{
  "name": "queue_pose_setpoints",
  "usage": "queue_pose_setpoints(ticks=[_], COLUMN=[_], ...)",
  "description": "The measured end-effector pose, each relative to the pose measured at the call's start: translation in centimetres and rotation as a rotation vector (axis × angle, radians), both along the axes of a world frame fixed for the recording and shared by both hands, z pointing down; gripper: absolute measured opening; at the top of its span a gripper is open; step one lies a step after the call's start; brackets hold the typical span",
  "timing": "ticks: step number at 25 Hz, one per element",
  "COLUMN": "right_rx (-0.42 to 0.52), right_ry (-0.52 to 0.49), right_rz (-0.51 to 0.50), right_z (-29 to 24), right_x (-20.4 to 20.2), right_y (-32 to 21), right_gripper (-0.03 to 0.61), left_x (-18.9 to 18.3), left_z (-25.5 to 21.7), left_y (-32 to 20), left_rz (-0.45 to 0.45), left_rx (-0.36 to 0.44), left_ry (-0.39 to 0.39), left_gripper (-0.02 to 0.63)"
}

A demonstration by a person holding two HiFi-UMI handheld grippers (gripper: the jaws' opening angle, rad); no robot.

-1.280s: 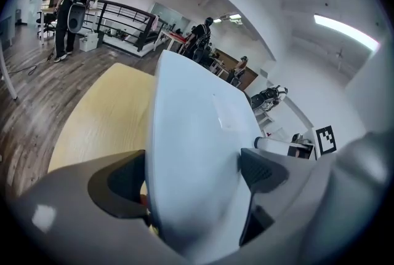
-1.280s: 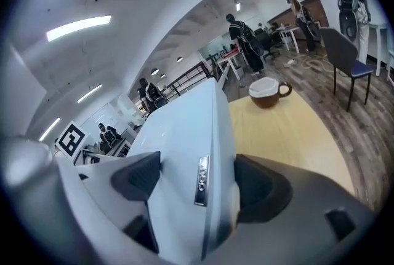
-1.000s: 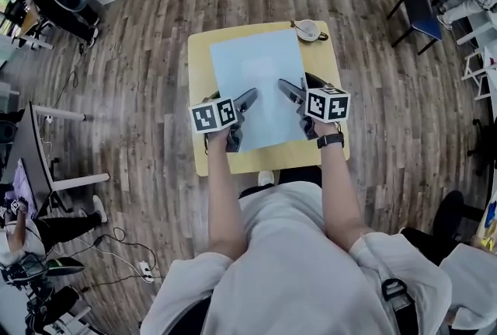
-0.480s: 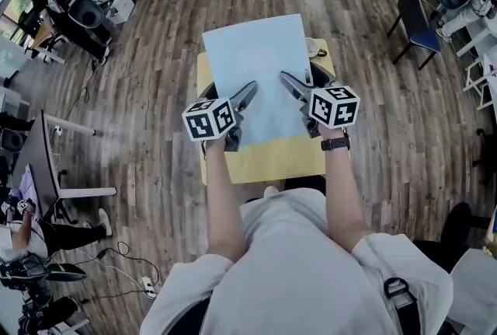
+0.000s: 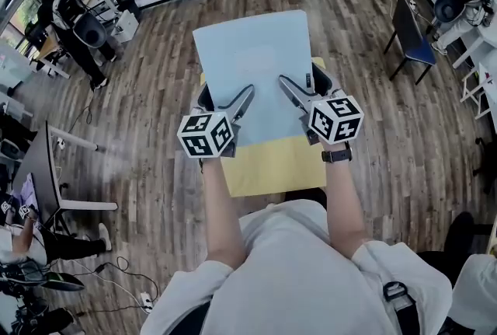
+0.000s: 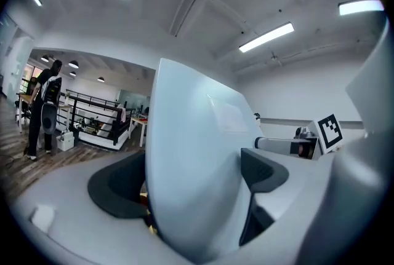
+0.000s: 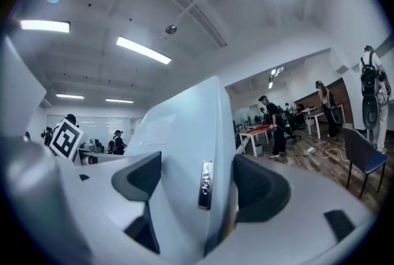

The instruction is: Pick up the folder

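Both grippers [image 5: 227,94] [image 5: 300,79], held forward, clamp folder [image 5: 248,54], seemingly aloft.

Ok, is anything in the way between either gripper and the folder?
Nothing visible. The left gripper and the right gripper are both shut on the folder, one at each side edge, holding it above the yellow table.
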State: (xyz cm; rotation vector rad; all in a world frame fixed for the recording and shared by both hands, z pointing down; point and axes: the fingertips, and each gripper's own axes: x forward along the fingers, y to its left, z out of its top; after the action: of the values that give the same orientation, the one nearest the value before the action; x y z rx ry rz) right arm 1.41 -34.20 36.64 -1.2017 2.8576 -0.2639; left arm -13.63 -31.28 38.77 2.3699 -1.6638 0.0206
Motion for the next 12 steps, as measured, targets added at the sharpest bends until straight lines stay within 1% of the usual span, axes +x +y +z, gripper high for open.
queue_pose_setpoints(ticks=[3, 5, 12], right_rx=[0.023, 0.036, 0.076], right_ry=[-0.007, -0.017, -0.016], right_rz=[-0.009, -0.009, -0.004], right_z=[-1.1, -1.8, -3.1], right_x=[-0.4, -0.4, -0.8], right_y=[0.7, 0.9, 1.5], right_gripper=[0.387, 0.383, 0.379], left_x=[-0.4, -0.4, -0.9], left_z=[-1.5, -2.3, -3.5], left_y=[0.7, 0.8, 1.2], left_rz=[-0.005, -0.004, 0.003], left_rx=[0.046, 0.064, 0.096], left_ry=[-0.048, -0.062, -0.047], left_gripper=[0.492, 0.492, 0.492])
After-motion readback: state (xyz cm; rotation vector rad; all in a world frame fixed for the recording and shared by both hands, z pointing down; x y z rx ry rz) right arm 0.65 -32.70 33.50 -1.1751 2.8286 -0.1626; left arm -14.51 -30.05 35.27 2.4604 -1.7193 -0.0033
